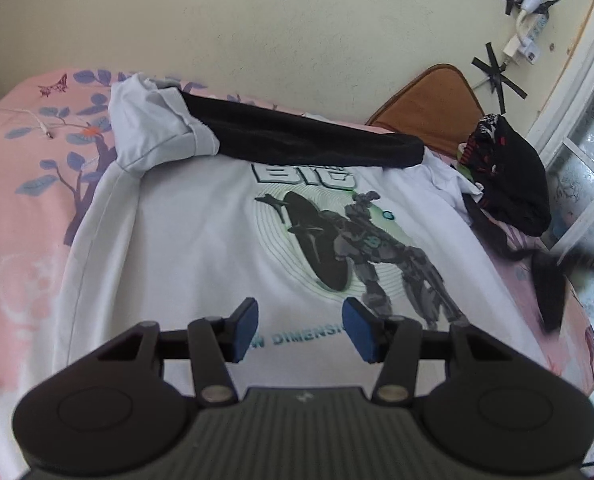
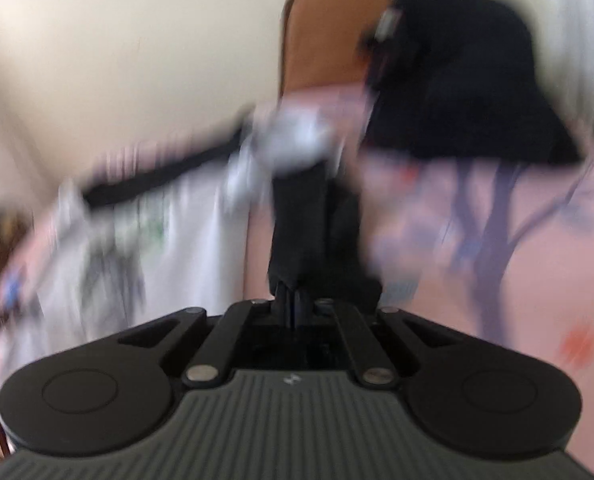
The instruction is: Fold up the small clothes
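A white T-shirt [image 1: 201, 240] with a dark robot print lies flat on the pink bed, its left sleeve folded inward. A black garment [image 1: 305, 140] lies across its collar end. My left gripper [image 1: 300, 328] is open and empty, hovering just above the shirt's lower hem. In the blurred right wrist view my right gripper [image 2: 293, 304] is shut on a black piece of cloth [image 2: 301, 216] that hangs forward from its jaws. The white shirt [image 2: 193, 240] shows to its left.
A pink floral bedsheet [image 1: 29, 208] covers the bed. A heap of dark clothes [image 1: 509, 184] sits at the right, by a brown cushion [image 1: 433, 104] and a window. A white cable [image 1: 37, 120] lies at the far left. The wall is close behind.
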